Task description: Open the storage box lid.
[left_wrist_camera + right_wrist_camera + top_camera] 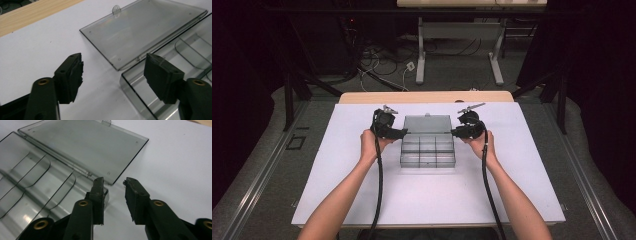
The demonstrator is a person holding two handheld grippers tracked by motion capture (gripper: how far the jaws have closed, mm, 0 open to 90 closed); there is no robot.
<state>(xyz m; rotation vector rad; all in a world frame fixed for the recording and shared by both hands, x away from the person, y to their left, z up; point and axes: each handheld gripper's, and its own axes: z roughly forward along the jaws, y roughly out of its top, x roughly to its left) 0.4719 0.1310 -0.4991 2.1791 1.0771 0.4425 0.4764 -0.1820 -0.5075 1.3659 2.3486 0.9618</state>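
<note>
A: Item one: clear compartment box (428,150), middle of the white table (337,165), lid (428,123) thrown fully back and lying flat on the far side.

B: Grippers?

A: Left gripper (403,132) at the box's far-left corner, jaws spread wide, astride the wall, gripping nothing. Right gripper (454,132) at the far-right corner, jaws parted (narrower gap), one jaw against the wall near the hinge, clamped on nothing.

B: Handling note?

A: Probably closing or steadying the box. Take the walls at both corners evenly, bite low, squeeze gently (thin plastic may flex or skid), and keep the tray flat.
</note>
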